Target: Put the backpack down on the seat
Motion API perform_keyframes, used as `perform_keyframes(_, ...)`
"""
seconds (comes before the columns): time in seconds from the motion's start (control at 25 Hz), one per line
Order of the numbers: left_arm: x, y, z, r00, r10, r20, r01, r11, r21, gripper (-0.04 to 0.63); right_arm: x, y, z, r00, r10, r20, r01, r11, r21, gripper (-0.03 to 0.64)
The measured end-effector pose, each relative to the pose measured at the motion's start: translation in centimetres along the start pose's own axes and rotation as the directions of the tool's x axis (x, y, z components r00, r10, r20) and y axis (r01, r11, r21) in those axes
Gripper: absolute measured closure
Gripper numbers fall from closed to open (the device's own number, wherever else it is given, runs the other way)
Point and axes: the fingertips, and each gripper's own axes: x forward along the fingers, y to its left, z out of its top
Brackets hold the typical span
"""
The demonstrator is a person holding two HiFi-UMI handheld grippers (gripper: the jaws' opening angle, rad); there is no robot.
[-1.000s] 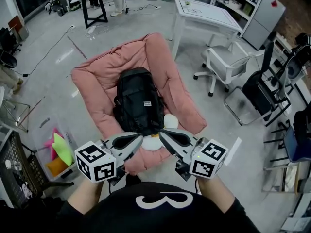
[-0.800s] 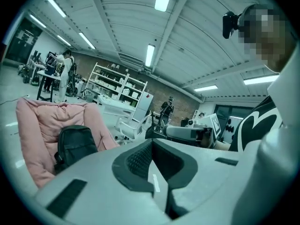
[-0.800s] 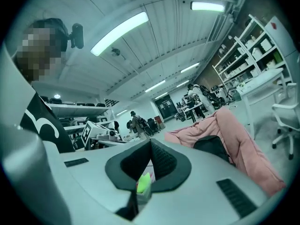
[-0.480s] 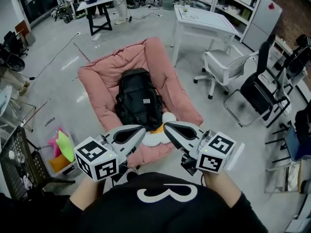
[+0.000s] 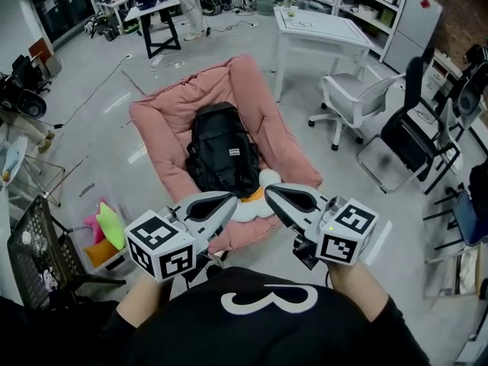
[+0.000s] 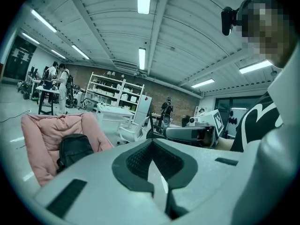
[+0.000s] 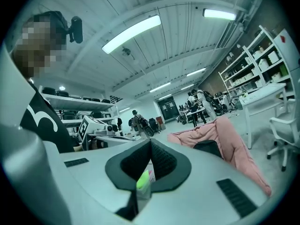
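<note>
Backpack: black fabric backpack is lying in the middle of the pink cushioned seat.
Left hand-held gripper: hovering clenched, empty, over the seat's near edge.
Right hand-held gripper: hovering clenched, empty, alongside.

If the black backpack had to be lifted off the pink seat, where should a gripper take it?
Probably the rounded far end of the backpack, coming from above. It lies flat, front up, and the raised sides of the pink seat hinder a sideways approach. No handle or strap shows, so pinch a fabric fold there.
</note>
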Motion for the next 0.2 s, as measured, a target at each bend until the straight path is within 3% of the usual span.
perform_keyframes(0.2, -0.7, -2.3, -1.2, 1.0, 0.012, -0.017, -0.011, 1.0, 0.023, 0.589, -1.9, 1.6, -0.8, 1.0, -0.006, 0.0, 0.006, 1.0, 0.005, 0.614)
